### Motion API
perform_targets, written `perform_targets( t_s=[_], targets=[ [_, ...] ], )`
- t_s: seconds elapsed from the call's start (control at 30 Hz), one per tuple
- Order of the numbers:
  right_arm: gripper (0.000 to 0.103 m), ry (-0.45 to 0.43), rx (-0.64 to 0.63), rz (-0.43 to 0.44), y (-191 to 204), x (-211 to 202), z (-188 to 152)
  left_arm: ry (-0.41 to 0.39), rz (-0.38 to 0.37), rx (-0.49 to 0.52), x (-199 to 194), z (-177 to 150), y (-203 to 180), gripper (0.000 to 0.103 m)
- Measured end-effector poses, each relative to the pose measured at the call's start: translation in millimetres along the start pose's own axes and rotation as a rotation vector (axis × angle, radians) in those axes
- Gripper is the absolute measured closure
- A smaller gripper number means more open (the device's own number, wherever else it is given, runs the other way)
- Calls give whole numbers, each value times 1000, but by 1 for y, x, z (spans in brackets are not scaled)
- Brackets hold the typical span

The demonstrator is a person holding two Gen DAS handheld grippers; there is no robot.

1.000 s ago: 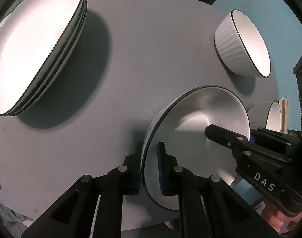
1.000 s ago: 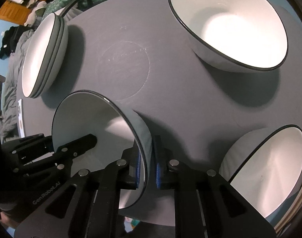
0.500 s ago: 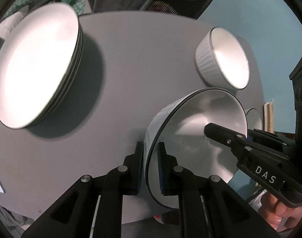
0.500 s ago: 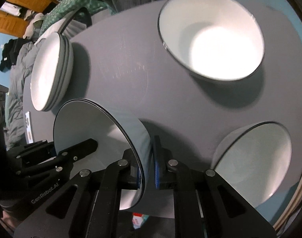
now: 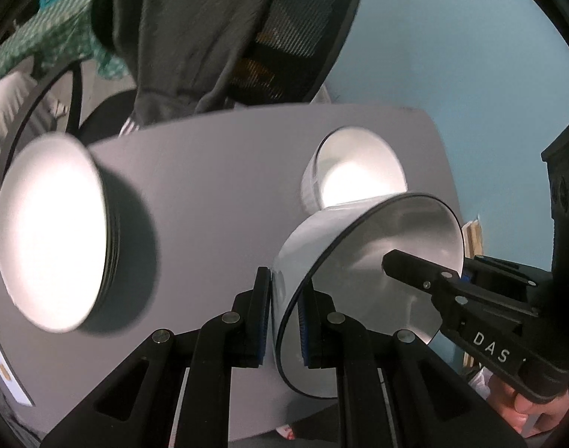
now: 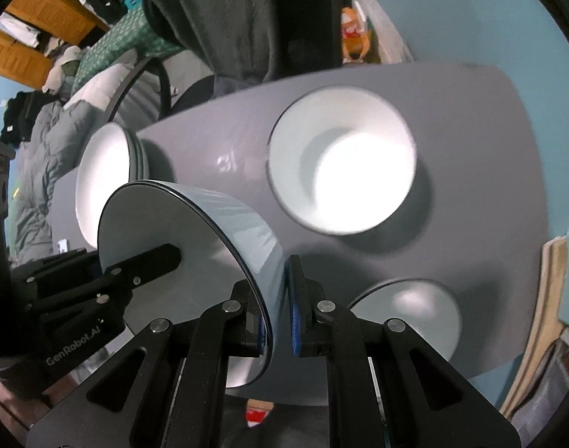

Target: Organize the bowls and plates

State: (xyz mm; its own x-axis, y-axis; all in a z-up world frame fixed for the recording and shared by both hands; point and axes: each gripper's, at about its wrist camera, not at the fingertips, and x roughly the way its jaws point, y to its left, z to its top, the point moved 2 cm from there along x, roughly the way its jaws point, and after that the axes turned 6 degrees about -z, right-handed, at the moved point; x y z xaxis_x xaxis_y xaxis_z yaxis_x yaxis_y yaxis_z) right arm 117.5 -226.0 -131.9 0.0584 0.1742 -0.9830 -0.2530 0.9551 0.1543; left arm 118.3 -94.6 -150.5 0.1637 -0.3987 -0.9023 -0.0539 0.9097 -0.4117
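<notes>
A: What have the fingers got?
B: The left gripper (image 5: 282,323) and the right gripper (image 6: 278,321) each pinch opposite rims of one white bowl (image 5: 374,283), held clear of the bench (image 5: 217,194).
A: Beyond them?
B: A plate stack (image 5: 49,246) left, a second bowl (image 6: 340,164) ahead, and a third bowl (image 6: 415,313) right.
</notes>
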Motion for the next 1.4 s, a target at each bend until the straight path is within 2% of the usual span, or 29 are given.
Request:
perform_targets(
  t_s=[0.23,0.57,0.77,1.0,1.17,1.4],
  targets=[
    [93,-18,22,-16,-25,-6,26,-9,22,48,13,37,-24,91],
    [93,7,62,-19,-59,7,54,39,59,64,47,67,-37,91],
    [93,34,64,-20,-68,17,64,66,83,55,64,76,-36,91],
    [92,51,62,-13,-73,25,71,51,113,64,64,84,-37,91],
    [91,56,40,-16,-72,27,71,38,107,73,65,86,-37,90],
    [90,66,31,-34,-70,27,72,48,120,82,72,89,-36,89]
  ],
)
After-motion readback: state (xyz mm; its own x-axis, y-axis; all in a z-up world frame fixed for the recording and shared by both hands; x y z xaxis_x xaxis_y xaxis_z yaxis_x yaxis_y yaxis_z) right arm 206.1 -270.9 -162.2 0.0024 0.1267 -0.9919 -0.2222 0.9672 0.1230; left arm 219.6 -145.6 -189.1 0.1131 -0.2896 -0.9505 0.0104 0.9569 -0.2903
